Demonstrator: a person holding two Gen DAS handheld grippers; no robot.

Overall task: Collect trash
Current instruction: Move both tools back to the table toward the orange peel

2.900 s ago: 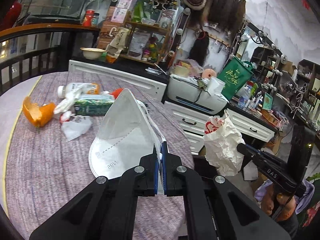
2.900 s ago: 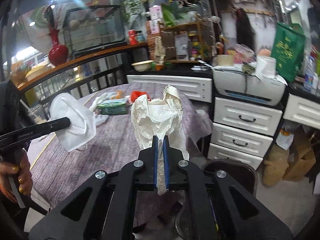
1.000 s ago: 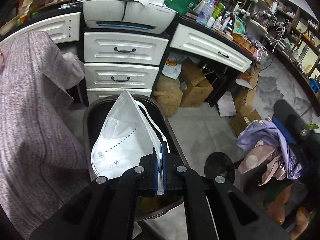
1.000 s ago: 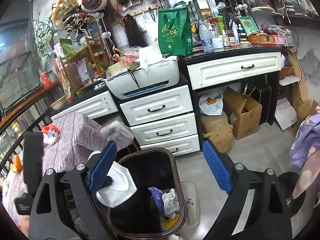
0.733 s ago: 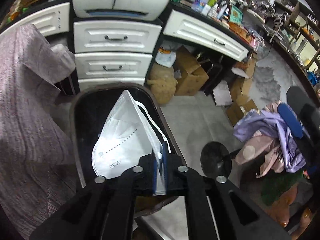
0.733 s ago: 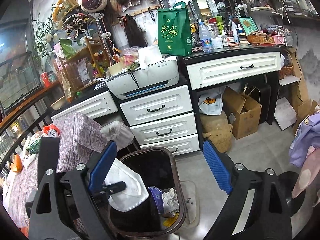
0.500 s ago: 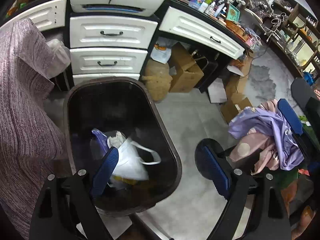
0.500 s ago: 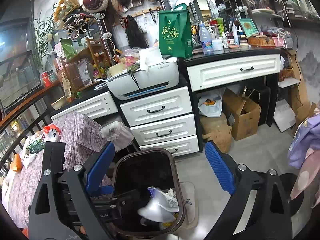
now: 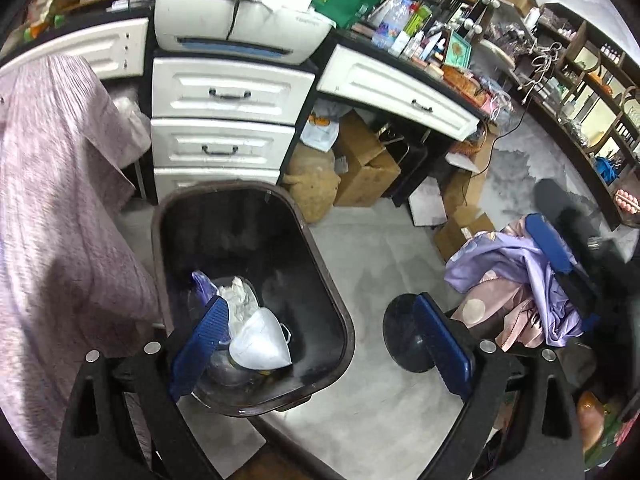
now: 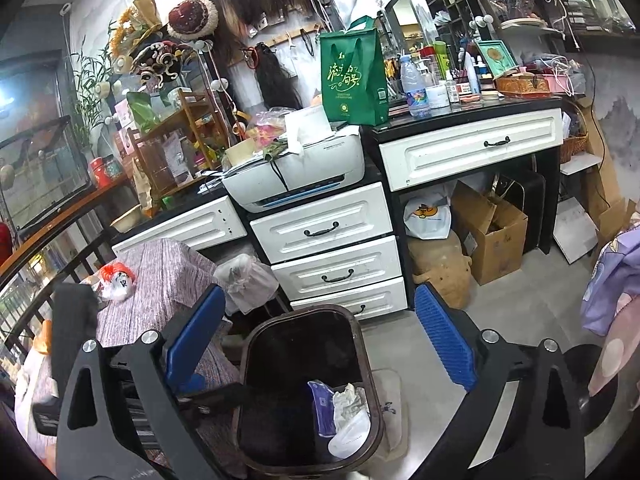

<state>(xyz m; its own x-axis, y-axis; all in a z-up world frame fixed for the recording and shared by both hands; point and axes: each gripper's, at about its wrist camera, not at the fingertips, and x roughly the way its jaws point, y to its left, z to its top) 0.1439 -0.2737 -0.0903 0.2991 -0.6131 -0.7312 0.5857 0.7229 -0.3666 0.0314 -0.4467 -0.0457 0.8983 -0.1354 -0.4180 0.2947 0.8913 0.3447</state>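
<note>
Green bag (image 10: 354, 76) bears pale brush-script characters — mask (image 9: 260, 346) shows no print.

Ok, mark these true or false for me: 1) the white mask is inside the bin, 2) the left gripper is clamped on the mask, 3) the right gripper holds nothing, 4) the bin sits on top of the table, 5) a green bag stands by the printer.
1) True: the white mask lies in the bin on other trash.
2) False: the left gripper has its jaws apart and opening, with nothing pressed between them.
3) True: the right gripper is empty, its jaws opening.
4) False: the bin stands on the floor beside the cloth-covered table.
5) True: the green bag stands next to the printer.
</note>
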